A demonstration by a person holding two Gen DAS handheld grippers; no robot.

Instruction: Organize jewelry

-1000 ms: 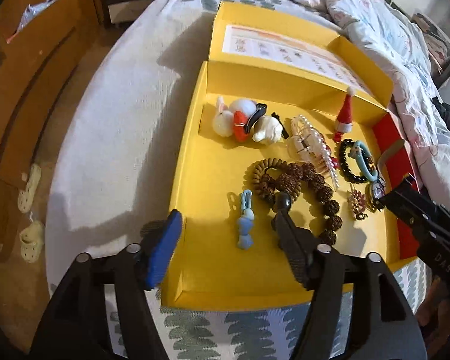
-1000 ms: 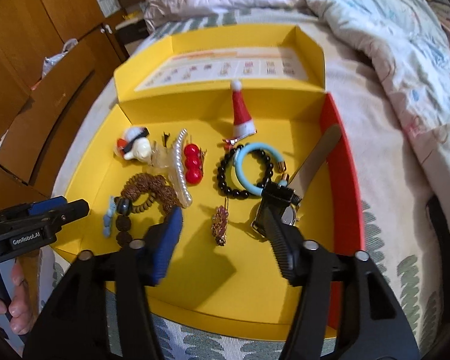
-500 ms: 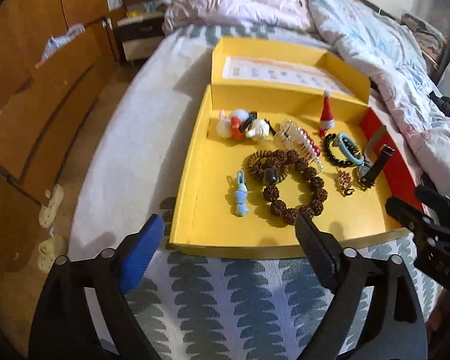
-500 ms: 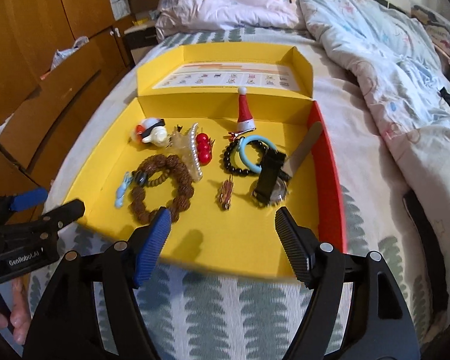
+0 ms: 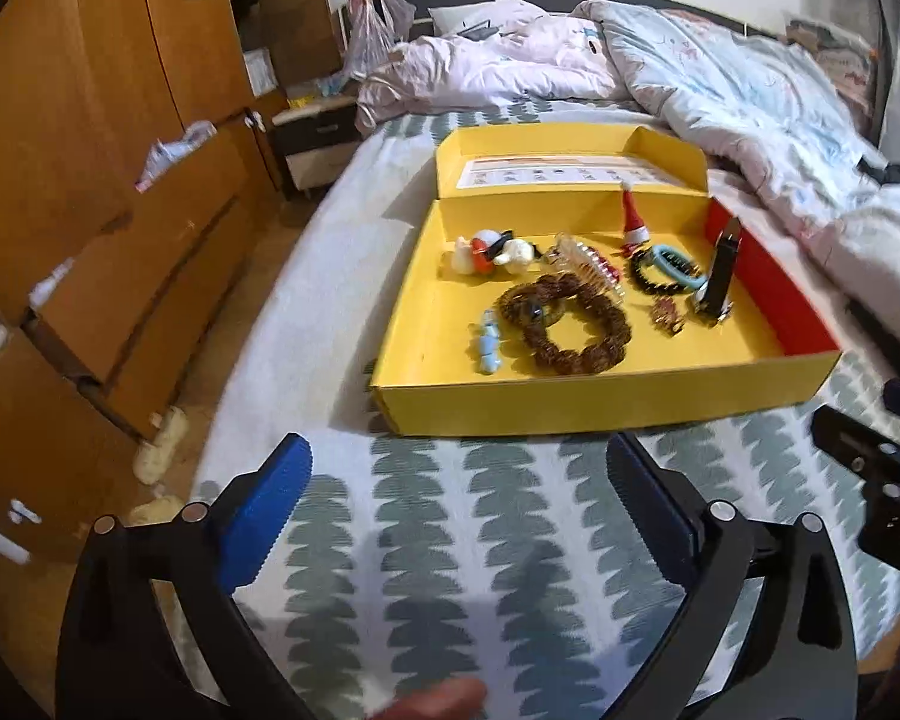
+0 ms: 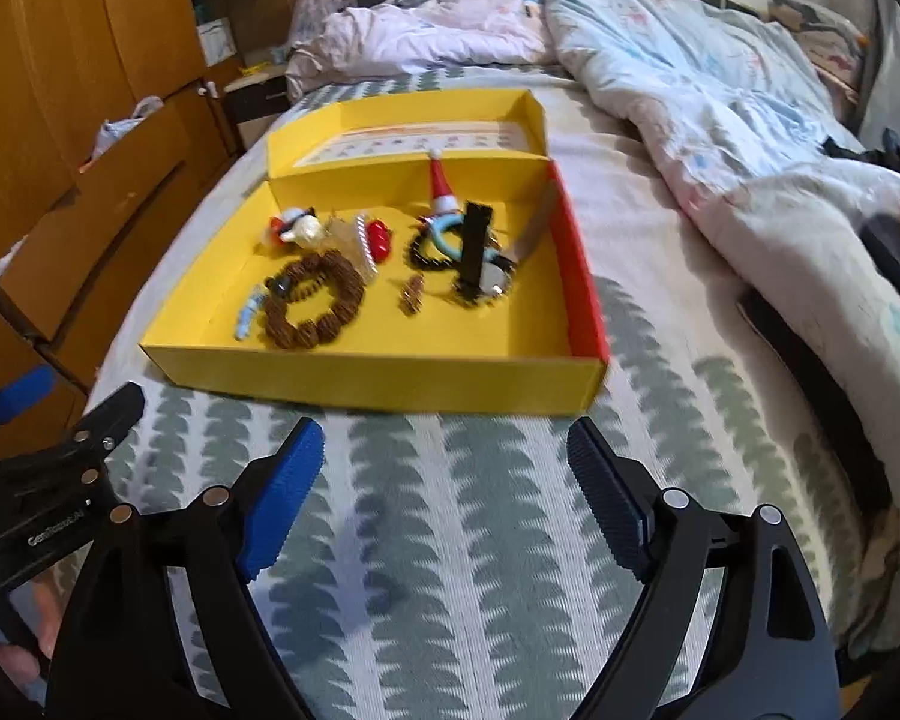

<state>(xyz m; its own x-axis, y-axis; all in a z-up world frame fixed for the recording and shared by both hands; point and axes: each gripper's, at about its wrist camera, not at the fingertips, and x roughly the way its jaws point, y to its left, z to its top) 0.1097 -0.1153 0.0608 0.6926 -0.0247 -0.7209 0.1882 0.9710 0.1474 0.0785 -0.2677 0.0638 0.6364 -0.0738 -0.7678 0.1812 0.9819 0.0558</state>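
Both tools, left (image 5: 459,504) and right (image 6: 444,489), hang side by side over the bed (image 6: 450,540), tilted down, jaws just spreading wide with nothing between them, short of the yellow tray (image 5: 600,402) holding the jewelry (image 5: 570,324).

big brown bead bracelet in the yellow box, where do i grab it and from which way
Grip the near arc of the brown bead bracelet, probably from above, one finger in the open centre and one outside. It lies flat, and its far-left side tangles with a smaller coil. Either gripper would do: both are open and empty.
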